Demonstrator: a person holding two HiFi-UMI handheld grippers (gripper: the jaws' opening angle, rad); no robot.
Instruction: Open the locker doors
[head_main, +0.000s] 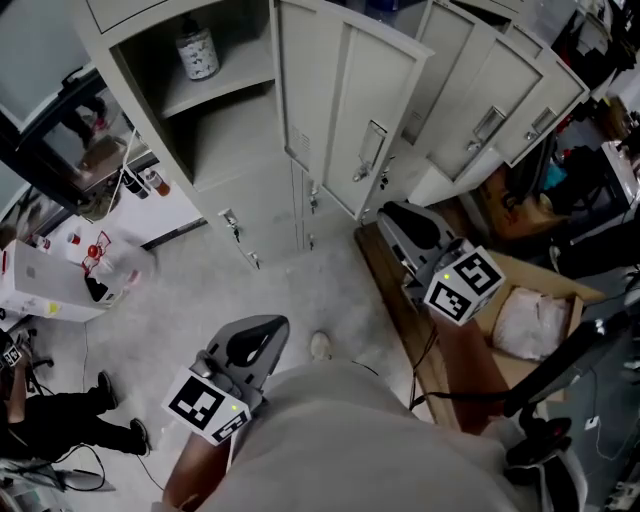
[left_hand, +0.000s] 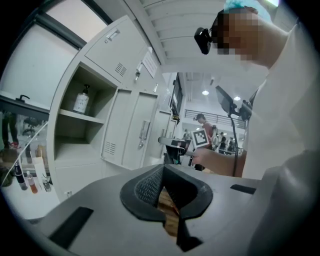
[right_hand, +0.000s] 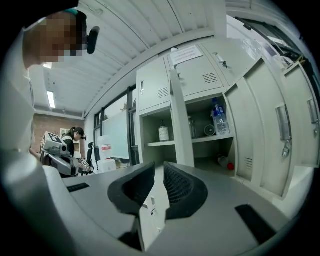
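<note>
The grey lockers (head_main: 250, 150) stand ahead, with several doors swung out. One open compartment holds a white bottle (head_main: 197, 50), and its door (head_main: 345, 110) hangs open beside it. The low doors (head_main: 262, 215) under it are closed. My left gripper (head_main: 255, 342) is near the floor, well back from the lockers; its jaws (left_hand: 162, 169) meet at the tips, holding nothing. My right gripper (head_main: 405, 225) is just short of the open door's latch (head_main: 368, 150). Its jaws (right_hand: 159, 167) stand slightly apart with nothing between. It faces open shelves with a water bottle (right_hand: 218, 117).
A wooden board (head_main: 395, 300) lies on the floor at the right, beside a cardboard box (head_main: 530, 315) holding a white bag. More open doors (head_main: 490, 105) jut out at the upper right. A white box (head_main: 45, 285) and small bottles (head_main: 150, 183) sit left; a person (head_main: 60, 420) is at bottom left.
</note>
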